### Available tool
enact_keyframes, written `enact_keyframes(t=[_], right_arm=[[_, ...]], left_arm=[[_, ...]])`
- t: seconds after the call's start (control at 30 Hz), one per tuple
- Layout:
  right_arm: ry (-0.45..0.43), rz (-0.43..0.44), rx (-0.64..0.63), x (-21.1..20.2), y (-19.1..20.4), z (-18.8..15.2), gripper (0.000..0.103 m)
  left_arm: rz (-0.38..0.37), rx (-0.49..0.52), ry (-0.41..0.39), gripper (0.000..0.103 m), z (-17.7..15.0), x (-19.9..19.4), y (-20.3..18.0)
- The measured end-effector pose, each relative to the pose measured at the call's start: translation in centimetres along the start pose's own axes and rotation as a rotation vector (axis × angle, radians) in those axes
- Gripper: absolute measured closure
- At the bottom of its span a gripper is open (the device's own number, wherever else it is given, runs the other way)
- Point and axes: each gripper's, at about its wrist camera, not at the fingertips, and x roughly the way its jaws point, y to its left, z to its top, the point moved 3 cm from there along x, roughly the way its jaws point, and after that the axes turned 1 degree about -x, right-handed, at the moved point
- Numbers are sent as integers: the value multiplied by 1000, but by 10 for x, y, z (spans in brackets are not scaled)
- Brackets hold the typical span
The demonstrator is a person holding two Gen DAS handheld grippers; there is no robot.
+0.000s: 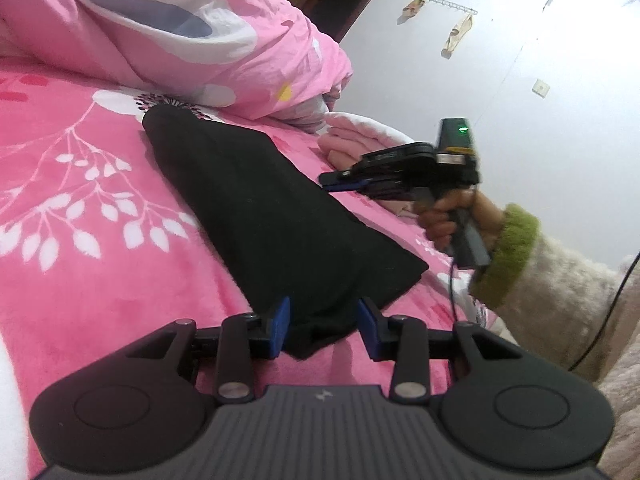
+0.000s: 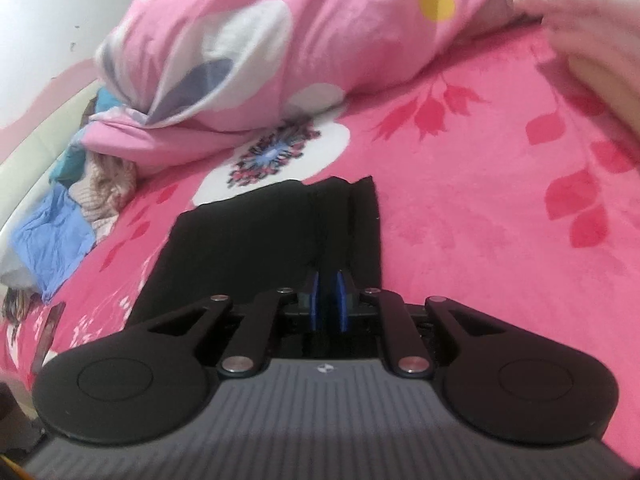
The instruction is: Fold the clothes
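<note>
Black folded garment (image 1: 260,216), soft and long in shape, is laid on the fleecy pink floral blanket (image 1: 80,264). Its near end is placed between the parted left gripper (image 1: 323,326), ungrasped. The right gripper (image 2: 327,300) is held nearly clenched above it, empty.

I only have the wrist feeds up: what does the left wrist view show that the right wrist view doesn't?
Left wrist only: the right hand-held gripper held in a hand above the bed, and a wall rack. Right wrist only: a heap of mixed clothes at the bed's edge. Both: the folded black garment on the pink floral blanket, and the pink duvet.
</note>
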Motion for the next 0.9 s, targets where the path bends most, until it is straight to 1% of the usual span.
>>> enact_keyframes(t=[0.07, 0.2, 0.3, 0.33, 0.37, 0.4, 0.53, 0.57, 0.7, 0.9], right_arm=[[30, 13, 28, 10, -2, 0, 92], [40, 21, 43, 14, -2, -3, 89], [44, 8, 15, 16, 1, -4, 89], [45, 1, 3, 17, 2, -4, 91], [39, -9, -12, 16, 3, -4, 99], [30, -19, -27, 15, 5, -4, 102], [-44, -37, -62, 1, 11, -2, 102], [-51, -42, -62, 1, 10, -2, 102], [-56, -64, -51, 2, 3, -4, 103], [-58, -139, -152, 14, 7, -13, 103]], left_arm=[[-9, -8, -2, 64, 0, -1, 2], [-18, -11, -7, 64, -1, -2, 2], [-21, -8, -12, 64, -2, -3, 3], [-22, -9, -13, 64, -2, -3, 3], [-22, -10, -15, 64, -2, -4, 2], [-21, -11, -16, 64, -2, -4, 2], [-17, -5, -17, 64, -1, -5, -1], [-16, -2, -16, 64, 0, -5, -1], [-13, 8, -18, 62, 1, -5, -2], [-7, 6, -20, 62, 3, -3, -4]])
